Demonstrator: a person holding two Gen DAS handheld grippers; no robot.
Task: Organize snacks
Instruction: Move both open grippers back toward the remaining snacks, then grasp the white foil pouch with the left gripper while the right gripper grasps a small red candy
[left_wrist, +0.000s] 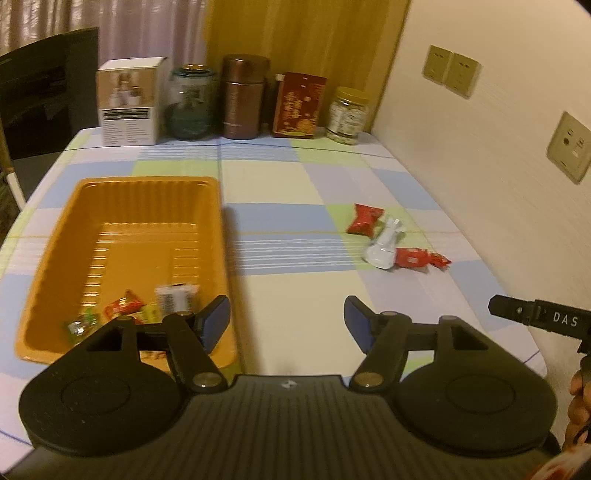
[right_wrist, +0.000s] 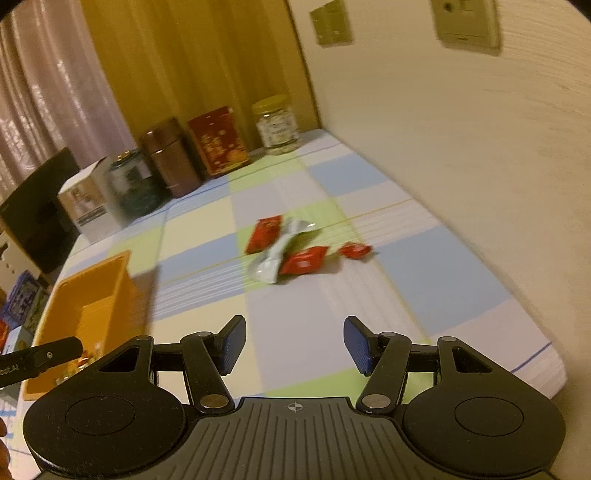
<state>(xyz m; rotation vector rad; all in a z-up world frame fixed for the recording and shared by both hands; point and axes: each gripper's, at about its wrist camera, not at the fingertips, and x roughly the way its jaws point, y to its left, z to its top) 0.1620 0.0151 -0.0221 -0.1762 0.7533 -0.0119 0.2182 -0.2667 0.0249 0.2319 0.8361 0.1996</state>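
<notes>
- We're holding the left gripper (left_wrist: 287, 324) over the checked tablecloth (left_wrist: 303, 295) with its jaws spread apart and nothing between the pads.
- Just left of its left jaw we're seeing the orange tray (left_wrist: 62, 236), long axis running away from us toward the back of the table; its near right corner is sitting partly behind that jaw.
- Inside the tray's near end we're counting about four snacks: a green-wrapped candy (left_wrist: 82, 324), a red-and-orange one (left_wrist: 123, 304), a yellowish one (left_wrist: 149, 313) and a white packet (left_wrist: 173, 297). It's blurry, so the count is rough.
- Ahead and to the right of the left jaws, the leftover snacks are lying well apart from the tray.
- We're holding the right gripper (right_wrist: 294, 344) with jaws spread too, nothing pinched, only cloth between the blue pads.
- Straight ahead of the right jaws we're counting four loose snacks: three red packets and one white.
- The far red packet (right_wrist: 264, 233) is lying with its long axis pointing away from us, tilted slightly right.
- The white sachet (right_wrist: 280, 248) is running diagonally, near-left to far-right, touching the reds on either side.
- The second red packet (right_wrist: 303, 260) is lying crosswise just right of the sachet's near end.
- The small red candy (right_wrist: 354, 251) is sitting a bit further right, apart from it.
- Along the back we're counting five containers: a white box (left_wrist: 127, 105), a green jar (left_wrist: 192, 103), a brown tin (left_wrist: 243, 96), a red box (left_wrist: 299, 105) and a yellow-lidded jar (left_wrist: 348, 115).
</notes>
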